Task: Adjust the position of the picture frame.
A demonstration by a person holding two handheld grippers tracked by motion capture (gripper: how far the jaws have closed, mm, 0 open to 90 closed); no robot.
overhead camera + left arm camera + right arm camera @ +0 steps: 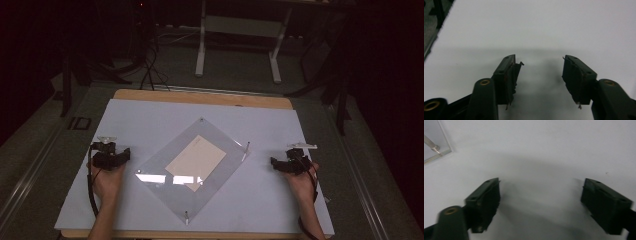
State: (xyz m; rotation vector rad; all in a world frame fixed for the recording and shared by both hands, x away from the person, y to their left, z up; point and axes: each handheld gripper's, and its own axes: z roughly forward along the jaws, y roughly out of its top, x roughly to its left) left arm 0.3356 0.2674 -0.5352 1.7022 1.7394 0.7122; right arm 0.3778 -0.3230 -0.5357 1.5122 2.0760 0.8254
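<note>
Your left gripper (pixel 111 158) rests on the white table (pixel 150 115), jaws spread, holding nothing. The clear acrylic frame (pixel 220 172) with its tan card (pixel 196 156) lies between. Your right gripper (pixel 289 164) rests beside it, jaws spread, holding nothing.

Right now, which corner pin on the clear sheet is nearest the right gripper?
The pin at the right corner of the clear sheet: it lies beside the right gripper, while the top pin and bottom pin sit farther off.
</note>
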